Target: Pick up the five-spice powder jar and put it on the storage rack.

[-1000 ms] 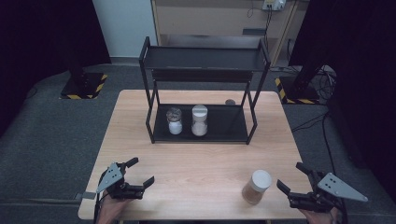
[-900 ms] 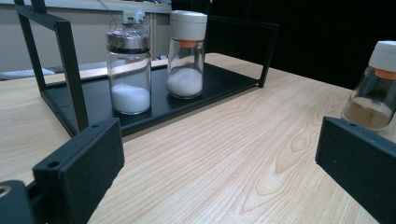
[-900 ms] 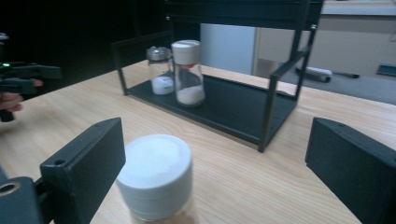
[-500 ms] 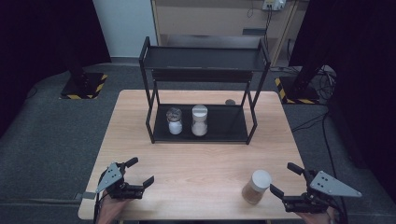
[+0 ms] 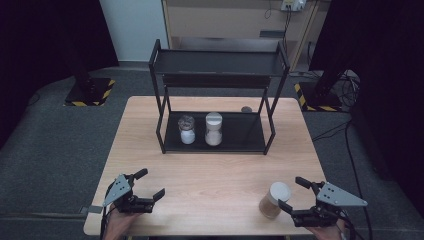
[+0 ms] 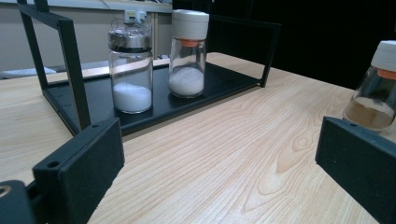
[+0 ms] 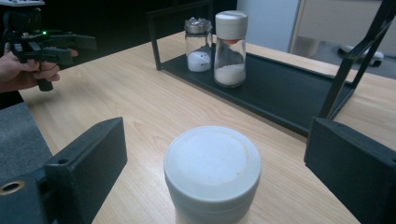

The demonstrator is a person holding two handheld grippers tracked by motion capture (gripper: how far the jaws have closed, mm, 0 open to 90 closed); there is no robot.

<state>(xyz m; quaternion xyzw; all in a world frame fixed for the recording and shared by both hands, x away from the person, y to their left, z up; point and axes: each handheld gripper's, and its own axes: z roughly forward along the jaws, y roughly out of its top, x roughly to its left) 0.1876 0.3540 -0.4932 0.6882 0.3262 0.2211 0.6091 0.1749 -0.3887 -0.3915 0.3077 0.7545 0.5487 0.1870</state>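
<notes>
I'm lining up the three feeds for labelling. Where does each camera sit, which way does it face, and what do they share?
High view: above the person's side, looking forward and down on the table; both hands and claws show.
Left gripper view: rides the left claw, low, facing the rack; its own open jaws show.
Right gripper view: rides the right claw, facing the brown spice jar between open jaws.
Shared: all show that jar and the two rack jars.

Lighting is even and fairly bright on the table [image 5: 215,175], falling to near black in the surroundings beyond it. Shadows on the table are soft and faint, without strong glare. In the right gripper view the white lid [image 7: 212,163] nearest the camera is blurred, as are both black jaws.
</notes>
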